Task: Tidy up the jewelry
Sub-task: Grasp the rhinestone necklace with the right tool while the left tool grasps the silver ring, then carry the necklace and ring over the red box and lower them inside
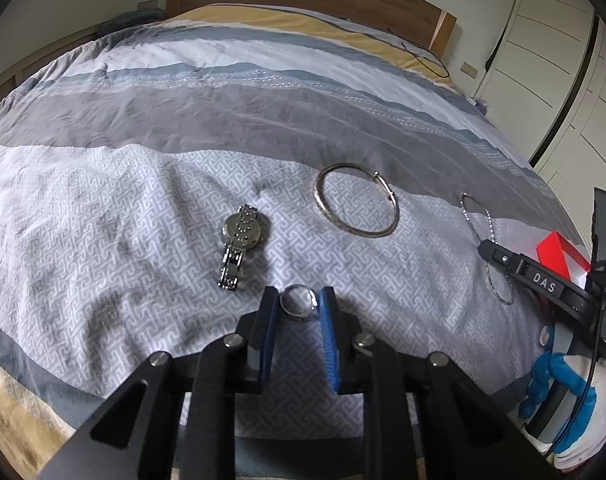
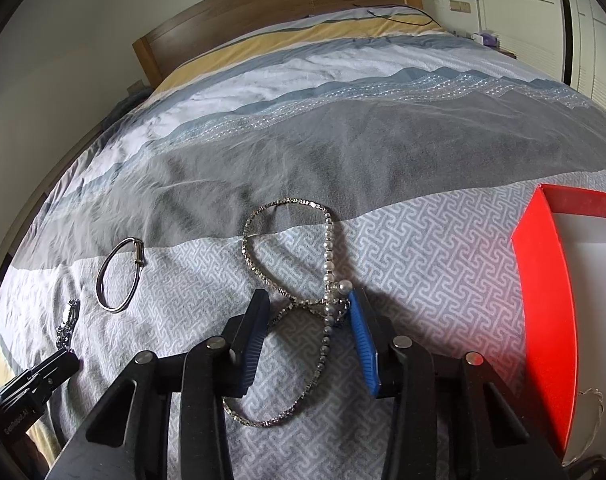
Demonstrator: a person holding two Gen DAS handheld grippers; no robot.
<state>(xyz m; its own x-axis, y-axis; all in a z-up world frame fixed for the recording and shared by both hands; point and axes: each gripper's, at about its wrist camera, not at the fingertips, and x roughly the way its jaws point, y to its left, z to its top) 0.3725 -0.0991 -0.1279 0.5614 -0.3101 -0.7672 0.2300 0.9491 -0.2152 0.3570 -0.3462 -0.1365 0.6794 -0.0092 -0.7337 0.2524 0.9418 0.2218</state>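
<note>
Left wrist view: the left gripper (image 1: pixel 299 304) is narrowed around a ring (image 1: pixel 298 303) on the bedspread (image 1: pixel 143 200); pad contact looks likely but unconfirmed.
Right wrist view: the right gripper (image 2: pixel 309 312) is half open, straddling the crossing of a necklace (image 2: pixel 303 300), not pinching it.
Necklace axis: along the fingers.
Red box (image 2: pixel 547 320): right of the right gripper, which is nearer.

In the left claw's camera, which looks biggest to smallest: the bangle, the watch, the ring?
1. bangle
2. watch, nearly as long but narrower
3. ring, smallest even though it is closest to the camera
</note>
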